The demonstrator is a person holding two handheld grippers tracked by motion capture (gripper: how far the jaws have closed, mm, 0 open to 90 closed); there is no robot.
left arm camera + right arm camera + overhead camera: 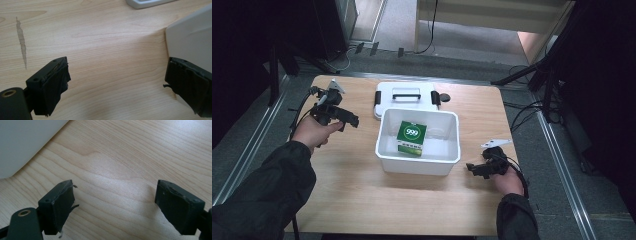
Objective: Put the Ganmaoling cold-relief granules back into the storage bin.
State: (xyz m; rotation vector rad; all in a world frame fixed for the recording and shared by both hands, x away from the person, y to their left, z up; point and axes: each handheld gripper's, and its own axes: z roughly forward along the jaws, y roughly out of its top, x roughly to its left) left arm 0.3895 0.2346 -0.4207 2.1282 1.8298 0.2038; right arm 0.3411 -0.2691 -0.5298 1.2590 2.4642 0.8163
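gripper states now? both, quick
Left gripper: open, holding nothing, over bare table beside the white bin.
Right gripper: open, holding nothing, over bare table near the bin's corner.

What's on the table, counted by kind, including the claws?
White bin: 1
White lid: 1
Green and white box: 1
Small dark round object: 1
Claws, left and right: 2
Total: 6

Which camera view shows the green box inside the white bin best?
The high view: the green box stands inside the white bin, its label readable. The left gripper view and right gripper view catch just a bit of the bin's outer wall, not the box.
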